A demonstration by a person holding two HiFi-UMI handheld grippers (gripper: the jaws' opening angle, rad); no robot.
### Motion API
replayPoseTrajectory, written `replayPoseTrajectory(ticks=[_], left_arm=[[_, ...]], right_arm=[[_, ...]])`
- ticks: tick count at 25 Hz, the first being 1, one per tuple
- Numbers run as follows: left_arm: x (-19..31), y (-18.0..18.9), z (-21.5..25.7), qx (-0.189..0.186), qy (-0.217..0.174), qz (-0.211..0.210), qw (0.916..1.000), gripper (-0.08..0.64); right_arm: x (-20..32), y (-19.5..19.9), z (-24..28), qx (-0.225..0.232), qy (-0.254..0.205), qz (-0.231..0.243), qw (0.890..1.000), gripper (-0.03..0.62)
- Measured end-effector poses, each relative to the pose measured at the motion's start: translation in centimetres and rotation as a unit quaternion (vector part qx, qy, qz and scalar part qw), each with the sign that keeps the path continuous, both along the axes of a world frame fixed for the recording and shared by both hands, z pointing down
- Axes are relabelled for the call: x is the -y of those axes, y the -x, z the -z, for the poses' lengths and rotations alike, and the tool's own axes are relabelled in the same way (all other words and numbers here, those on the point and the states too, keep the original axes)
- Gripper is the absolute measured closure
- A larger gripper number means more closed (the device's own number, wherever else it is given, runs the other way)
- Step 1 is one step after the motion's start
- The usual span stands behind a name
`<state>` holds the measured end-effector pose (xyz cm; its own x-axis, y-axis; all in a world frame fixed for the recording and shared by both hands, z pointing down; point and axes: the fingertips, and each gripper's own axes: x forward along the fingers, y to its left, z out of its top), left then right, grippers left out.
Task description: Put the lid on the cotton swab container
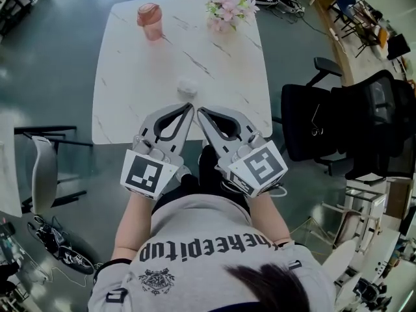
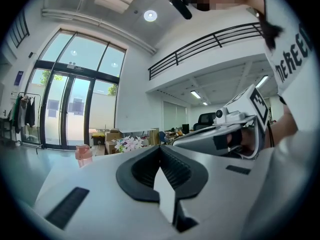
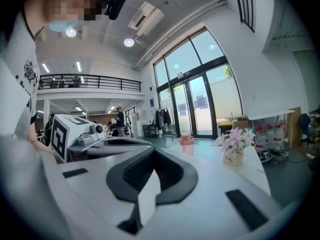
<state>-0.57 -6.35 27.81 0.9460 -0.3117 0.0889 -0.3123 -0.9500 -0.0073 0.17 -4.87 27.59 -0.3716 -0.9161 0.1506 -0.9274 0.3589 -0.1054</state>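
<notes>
A small white round cotton swab container (image 1: 187, 86) stands on the white marble table (image 1: 130, 109), a little way in from its near edge; I cannot tell whether a lid sits on it. Just short of it, over the near edge, my left gripper (image 1: 190, 107) and right gripper (image 1: 200, 112) are held side by side with their tips almost touching. Both are shut with nothing between the jaws. In the left gripper view the left gripper (image 2: 160, 148) points level over the table, as does the right gripper (image 3: 154, 152) in the right gripper view. The container is hidden in both gripper views.
A pink lidded cup (image 1: 149, 19) stands at the table's far left and a pot of pink flowers (image 1: 229, 8) at the far middle. Black office chairs (image 1: 344, 122) stand to the right of the table, and another chair (image 1: 42, 168) to the left.
</notes>
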Motion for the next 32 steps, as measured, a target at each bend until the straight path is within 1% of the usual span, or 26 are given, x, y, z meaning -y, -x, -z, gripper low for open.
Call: replayPoseTrajectory(ticks=[4,9,12,19,32], left_arm=[[-0.8,0.5,0.6,-0.009,-0.005,0.0,1.0,0.545],[-1.4,1.2,1.3,-0.017,-0.009,0.001,0.9998,0.545],[-1.8,1.4,1.4,-0.016,-0.013,-0.001,0.9998,0.545],[-2.2,2.0,1.7,-0.023,-0.009,-0.005,0.9997,0.545],[-3.2,1.7,1.9,-0.025,-0.013,-0.018,0.9994,0.545]], right_arm=[[-0.9,0.2,0.6,-0.001,-0.017,-0.012,1.0,0.581],[-1.6,0.9,1.2,-0.001,-0.026,-0.013,1.0,0.581],[-1.8,1.3,1.3,-0.001,-0.028,-0.011,1.0,0.581],[-2.3,1.7,1.4,-0.005,-0.028,-0.017,0.999,0.581],[-3.2,1.7,1.6,-0.007,-0.031,-0.026,0.999,0.581]])
